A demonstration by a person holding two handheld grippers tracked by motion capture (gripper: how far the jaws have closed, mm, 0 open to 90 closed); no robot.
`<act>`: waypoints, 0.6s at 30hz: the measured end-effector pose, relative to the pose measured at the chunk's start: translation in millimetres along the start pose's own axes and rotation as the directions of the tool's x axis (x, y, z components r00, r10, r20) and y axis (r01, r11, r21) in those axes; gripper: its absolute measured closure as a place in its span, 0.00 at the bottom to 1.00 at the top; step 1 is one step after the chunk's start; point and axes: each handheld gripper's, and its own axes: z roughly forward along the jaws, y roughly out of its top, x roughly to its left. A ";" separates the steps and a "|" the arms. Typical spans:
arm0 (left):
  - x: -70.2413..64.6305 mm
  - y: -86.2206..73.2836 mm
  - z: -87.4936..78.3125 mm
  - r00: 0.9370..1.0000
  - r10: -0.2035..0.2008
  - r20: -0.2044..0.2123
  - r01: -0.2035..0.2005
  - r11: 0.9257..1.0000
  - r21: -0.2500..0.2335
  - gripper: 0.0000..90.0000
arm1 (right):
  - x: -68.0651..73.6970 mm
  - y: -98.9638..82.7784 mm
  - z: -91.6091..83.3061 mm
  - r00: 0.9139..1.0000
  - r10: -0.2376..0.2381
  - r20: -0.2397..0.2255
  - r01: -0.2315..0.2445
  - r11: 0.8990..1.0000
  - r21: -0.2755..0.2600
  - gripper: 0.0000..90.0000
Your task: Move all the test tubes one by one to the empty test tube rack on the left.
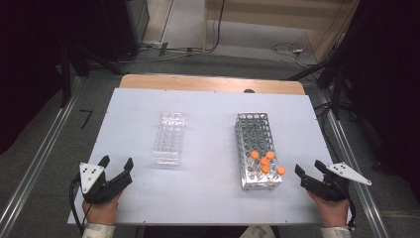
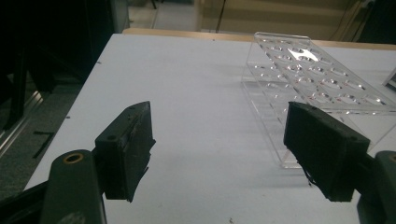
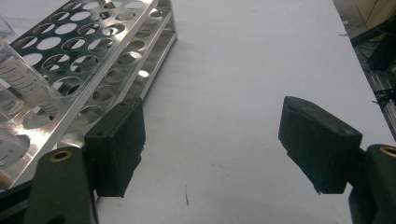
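A metal tube rack (image 1: 257, 148) stands right of the table's middle, with several orange-capped tubes (image 1: 266, 161) at its near end. A clear plastic rack (image 1: 169, 138) sits left of centre, with no tubes in it. My left gripper (image 1: 117, 163) rests open near the front left corner, nothing between its jaws; the clear rack (image 2: 322, 84) lies ahead and to the right in the left gripper view. My right gripper (image 1: 310, 167) is open at the front right, just right of the metal rack (image 3: 88, 60). Clear tubes (image 3: 18, 79) show at the left edge.
The white table top (image 1: 208, 124) has a wooden strip along its far edge. Metal rails run along both sides on the floor. Cables lie on the floor beyond the table. Bare surface lies between the two racks.
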 end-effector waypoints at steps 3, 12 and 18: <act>-0.1 0.0 0.0 1.000 0.000 0.000 0.000 1.000 0.000 0.27 | 0.2 -0.1 -0.4 1.000 -0.001 -0.002 0.001 1.000 -0.001 0.24; 0.0 0.0 -0.1 1.000 -0.001 0.002 0.001 1.000 0.000 0.27 | 3.7 0.1 -3.6 1.000 -0.002 -0.025 0.002 1.000 -0.008 0.25; 0.1 0.1 -0.4 1.000 -0.001 0.003 0.001 1.000 0.000 0.27 | 8.5 0.6 -8.7 0.999 0.000 -0.053 -0.001 1.000 -0.016 0.25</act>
